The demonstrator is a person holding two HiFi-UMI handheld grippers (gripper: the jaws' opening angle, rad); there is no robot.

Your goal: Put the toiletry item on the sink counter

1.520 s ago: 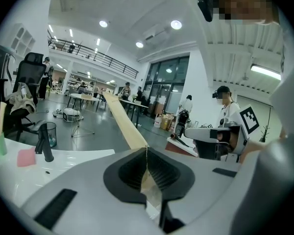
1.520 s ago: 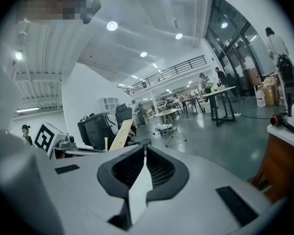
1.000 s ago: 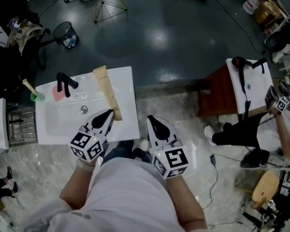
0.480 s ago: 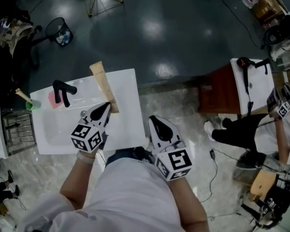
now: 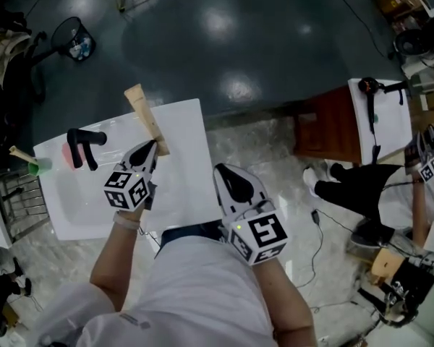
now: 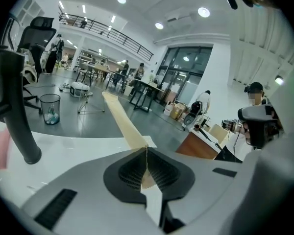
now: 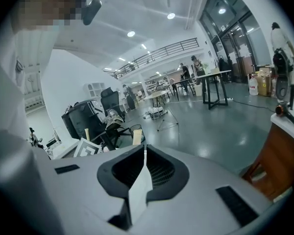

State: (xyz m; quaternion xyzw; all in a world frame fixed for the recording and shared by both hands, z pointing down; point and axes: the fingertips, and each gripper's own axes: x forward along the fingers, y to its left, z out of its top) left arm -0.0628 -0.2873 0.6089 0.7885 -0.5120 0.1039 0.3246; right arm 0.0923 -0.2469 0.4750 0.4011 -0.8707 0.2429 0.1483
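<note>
Caught the left gripper [image 5: 150, 149] out over the white sink counter [image 5: 184, 186], jaws pinched hard on the near end of the tan tube [image 5: 146, 118]. Saw that tube running away from the jaws at a slant, across the counter's far right part, with its far end poking out past the back edge and over the dark floor [image 5: 260, 42]. Could not tell whether the tube touched the counter or hung just above it. Checked the left gripper view and got the pinch plain as day: ribbed pads [image 6: 131, 170] closed flat on the tube's crimped end, with the rest of it stretching straight ahead.

Over to the right gripper [image 5: 228, 179]: found it off the counter's right front corner, above the pale tiled floor and well apart from the tube. Read its jaws in the right gripper view as pressed together, pad against pad.

Spotted a black faucet [image 5: 83, 143] at the counter's left end, with a pink block [image 5: 65, 155] just beside it. Picked out a green cup [image 5: 35, 167] at the far left edge, a stick leaning out of it. Noted a wire wastebasket [image 5: 72, 38] back on the dark floor. Off to the right, made out a hair dryer [image 5: 371, 87] lying on a second white table [image 5: 390, 129].
</note>
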